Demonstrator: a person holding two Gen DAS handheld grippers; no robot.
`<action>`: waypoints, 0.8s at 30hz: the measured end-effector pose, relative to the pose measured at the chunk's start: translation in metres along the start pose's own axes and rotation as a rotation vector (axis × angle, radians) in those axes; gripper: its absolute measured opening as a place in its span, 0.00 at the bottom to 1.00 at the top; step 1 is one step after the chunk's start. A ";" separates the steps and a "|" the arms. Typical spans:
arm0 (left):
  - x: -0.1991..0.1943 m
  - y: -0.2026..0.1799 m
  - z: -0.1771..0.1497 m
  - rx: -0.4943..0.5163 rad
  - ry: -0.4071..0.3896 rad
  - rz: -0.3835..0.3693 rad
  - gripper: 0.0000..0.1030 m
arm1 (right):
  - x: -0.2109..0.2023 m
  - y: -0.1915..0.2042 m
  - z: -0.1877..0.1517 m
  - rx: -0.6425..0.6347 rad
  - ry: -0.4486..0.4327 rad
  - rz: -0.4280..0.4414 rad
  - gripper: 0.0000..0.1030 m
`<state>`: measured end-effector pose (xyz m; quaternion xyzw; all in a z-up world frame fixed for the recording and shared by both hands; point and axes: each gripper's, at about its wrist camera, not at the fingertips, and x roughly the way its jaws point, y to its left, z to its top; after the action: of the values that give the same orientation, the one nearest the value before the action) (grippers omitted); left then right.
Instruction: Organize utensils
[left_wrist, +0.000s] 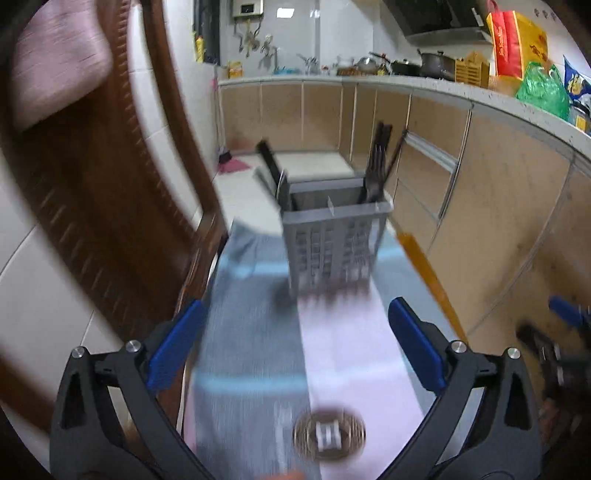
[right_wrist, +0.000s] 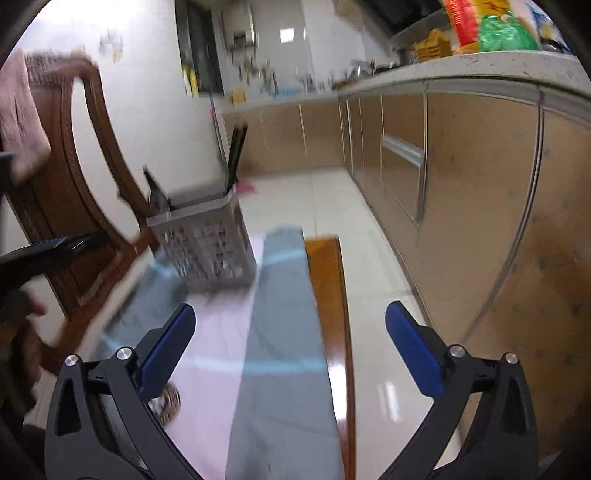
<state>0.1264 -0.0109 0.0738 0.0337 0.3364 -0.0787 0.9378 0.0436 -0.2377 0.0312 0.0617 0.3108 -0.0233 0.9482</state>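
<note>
Utensils were mostly in already: dark handles (left_wrist: 378, 162) stood upright in the far-right compartment of the grey slotted caddy (left_wrist: 334, 236), which sat at the far end of the cloth-covered table (right_wrist: 327, 295), just in front of a wooden chair (left_wrist: 110, 206). Caddy looked like light plastic, stiff but prob easy to tip w/ tall handles sticking out, so I'd have taken it by the rim or kept off it. Handles seemed thin, hard and maybe slick; best pinched mid-shaft, straight up. Frames were too blurred to tell forks from chopsticks.

My left tongs (left_wrist: 295, 343) were spread wide w/ nothing between the pads; right tongs (right_wrist: 290, 347) likewise wide and empty. Round woven coaster-like thing (left_wrist: 328, 432) lay near me on the cloth, under the left tongs. Right tongs hung over the table's bare wood edge, cabinets (right_wrist: 461, 177) close beside, so little swing room that side.
</note>
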 end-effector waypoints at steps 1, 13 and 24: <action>-0.008 0.003 -0.009 -0.012 0.008 0.018 0.96 | -0.004 0.004 0.001 -0.005 0.020 -0.006 0.97; -0.116 0.000 -0.036 -0.064 0.032 0.076 0.96 | -0.097 0.068 0.015 -0.103 -0.077 -0.016 0.97; -0.147 0.026 -0.030 -0.128 -0.048 0.068 0.96 | -0.125 0.078 0.011 -0.097 -0.089 -0.009 0.97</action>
<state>0.0000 0.0371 0.1442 -0.0170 0.3167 -0.0258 0.9480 -0.0444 -0.1606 0.1216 0.0132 0.2694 -0.0154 0.9628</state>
